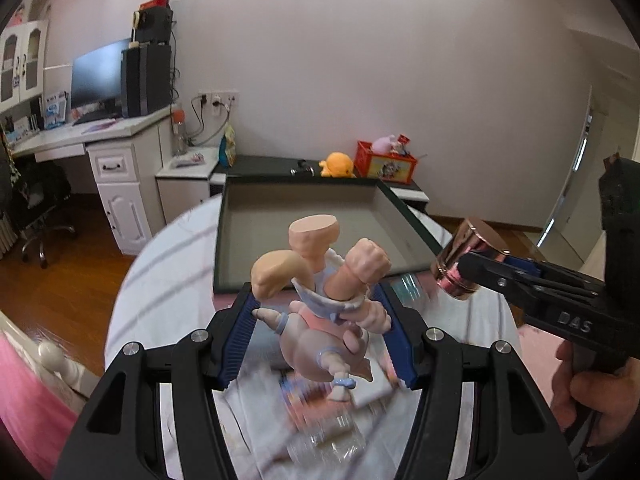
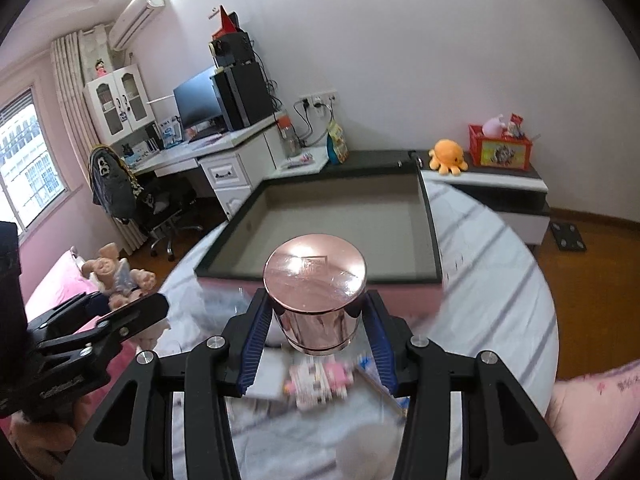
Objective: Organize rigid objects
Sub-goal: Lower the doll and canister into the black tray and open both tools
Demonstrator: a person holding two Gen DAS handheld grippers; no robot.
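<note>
My left gripper [image 1: 318, 304] is shut on a pink pig figurine [image 1: 324, 300] and holds it above the round table, near the front wall of the open dark box [image 1: 240, 220]. My right gripper [image 2: 316, 312] is shut on a shiny rose-gold jar [image 2: 316, 292], also in the air just before the box [image 2: 224, 248]. In the left wrist view the jar [image 1: 468, 260] and right gripper [image 1: 480, 270] are to the right of the figurine. In the right wrist view the figurine [image 2: 116, 276] and left gripper [image 2: 132, 308] are at the far left.
The round table [image 1: 160, 280] has a white striped cloth. A clear plastic bottle [image 1: 324, 432] and blurred small packs [image 2: 320, 384] lie on it below the grippers. Behind are a low cabinet with an orange plush [image 1: 338, 164] and a red crate [image 1: 386, 160], and a desk [image 1: 100, 132].
</note>
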